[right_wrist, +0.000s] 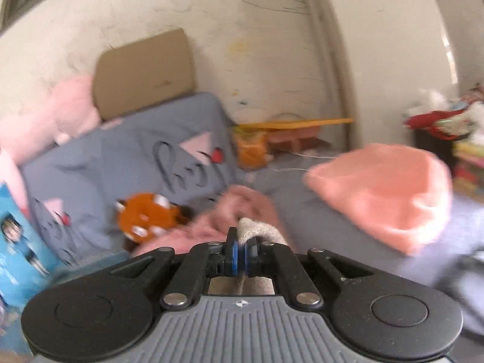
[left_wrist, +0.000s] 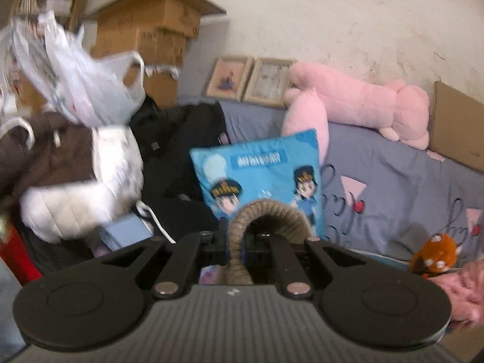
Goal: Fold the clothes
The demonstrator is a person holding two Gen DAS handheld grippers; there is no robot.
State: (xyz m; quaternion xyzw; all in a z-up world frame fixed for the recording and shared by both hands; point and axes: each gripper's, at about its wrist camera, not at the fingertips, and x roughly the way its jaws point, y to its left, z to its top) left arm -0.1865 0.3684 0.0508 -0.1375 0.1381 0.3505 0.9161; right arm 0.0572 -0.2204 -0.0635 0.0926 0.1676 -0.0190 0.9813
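Knit garment point(left_wrist: 266, 214) between both tongs point(right_wrist: 240, 254)

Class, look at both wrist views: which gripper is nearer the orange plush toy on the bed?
Right. The right gripper has the toy close ahead to its left; from the left gripper the toy sits farther off, at the right edge.
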